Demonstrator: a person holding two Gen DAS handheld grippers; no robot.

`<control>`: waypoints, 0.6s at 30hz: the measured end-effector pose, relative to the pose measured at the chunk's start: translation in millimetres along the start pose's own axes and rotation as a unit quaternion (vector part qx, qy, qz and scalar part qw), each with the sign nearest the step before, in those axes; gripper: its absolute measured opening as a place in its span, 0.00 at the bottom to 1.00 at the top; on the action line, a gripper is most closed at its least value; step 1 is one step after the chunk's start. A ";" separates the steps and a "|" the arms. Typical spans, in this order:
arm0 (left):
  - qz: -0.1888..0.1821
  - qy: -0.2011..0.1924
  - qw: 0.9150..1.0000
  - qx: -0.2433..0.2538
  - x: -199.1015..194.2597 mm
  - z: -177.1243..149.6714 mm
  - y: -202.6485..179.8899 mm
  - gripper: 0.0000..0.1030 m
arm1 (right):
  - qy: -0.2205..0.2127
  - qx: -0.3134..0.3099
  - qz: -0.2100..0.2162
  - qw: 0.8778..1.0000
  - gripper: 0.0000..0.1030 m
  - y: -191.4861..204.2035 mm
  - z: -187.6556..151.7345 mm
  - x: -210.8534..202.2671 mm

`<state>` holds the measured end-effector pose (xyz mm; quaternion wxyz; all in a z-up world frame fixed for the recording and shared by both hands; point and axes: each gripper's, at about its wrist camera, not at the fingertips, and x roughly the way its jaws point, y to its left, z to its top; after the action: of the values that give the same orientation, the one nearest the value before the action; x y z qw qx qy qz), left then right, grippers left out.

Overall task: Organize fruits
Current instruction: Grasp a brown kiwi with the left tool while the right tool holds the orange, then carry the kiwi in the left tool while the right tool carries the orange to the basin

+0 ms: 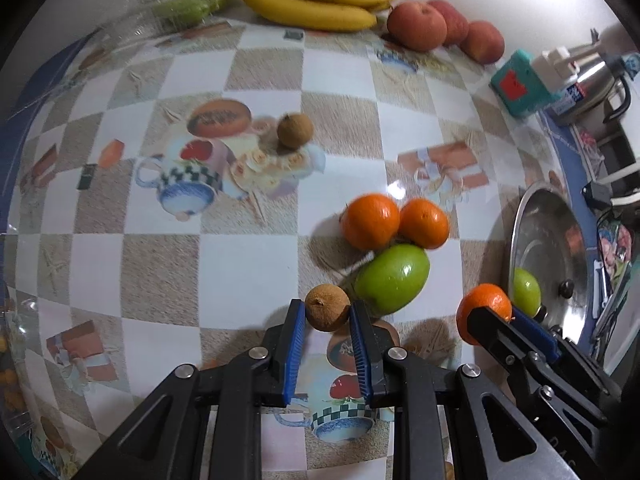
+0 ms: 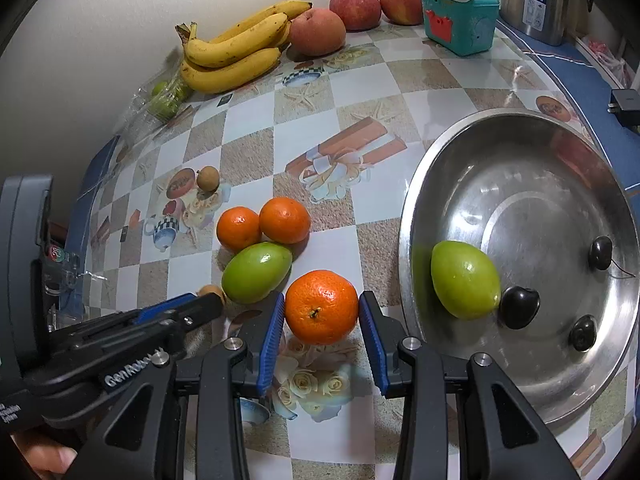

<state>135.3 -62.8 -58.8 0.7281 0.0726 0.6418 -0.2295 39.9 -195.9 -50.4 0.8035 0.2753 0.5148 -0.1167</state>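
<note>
Fruit sorting at an early stage, judging by the layout. Left hand-held gripper (image 1: 327, 316) is clamped narrowly on a small brown longan-like fruit (image 1: 327, 313), low over the checked surface (image 1: 240, 264). Right hand-held gripper (image 2: 322, 312) holds an orange mandarin (image 2: 321, 306) between its blue pads, just beside the rim of the steel bowl (image 2: 520, 128).

Sorted so far: the bowl contains one green fruit (image 2: 466, 279) and three dark cherry-like fruits (image 2: 519, 306).

Left to sort, apparently: two mandarins (image 2: 264, 223) touching a second green fruit (image 2: 256, 267) in a cluster near the grippers, and another brown fruit (image 2: 207, 178) lying well apart toward the far side. Bananas (image 2: 236, 54) and three red apples (image 2: 317, 32) line the back wall, with bagged green fruits (image 2: 168, 96) beside them; whether these belong to the task cannot be told.
</note>
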 end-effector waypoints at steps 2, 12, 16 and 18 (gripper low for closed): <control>-0.001 -0.011 1.000 -0.004 -7.3 1.1 4.5 0.24 | -0.003 0.003 0.004 1.000 0.39 -0.3 0.3 -2.0; -0.002 -0.054 0.998 -0.019 -36.1 7.0 11.5 0.24 | -0.019 0.009 0.011 1.000 0.39 -0.9 2.6 -13.8; 0.006 -0.065 0.998 -0.024 -42.6 8.1 11.7 0.24 | -0.030 0.028 0.000 0.999 0.39 -14.1 6.0 -21.2; 0.016 -0.070 0.997 -0.024 -45.1 8.0 9.7 0.24 | -0.036 0.047 -0.001 0.998 0.39 -26.4 8.3 -26.3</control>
<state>143.5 -46.5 -15.6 0.7765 0.0494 0.5930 -0.2070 22.1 -224.8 -32.8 0.8075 0.3079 0.4799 -0.1513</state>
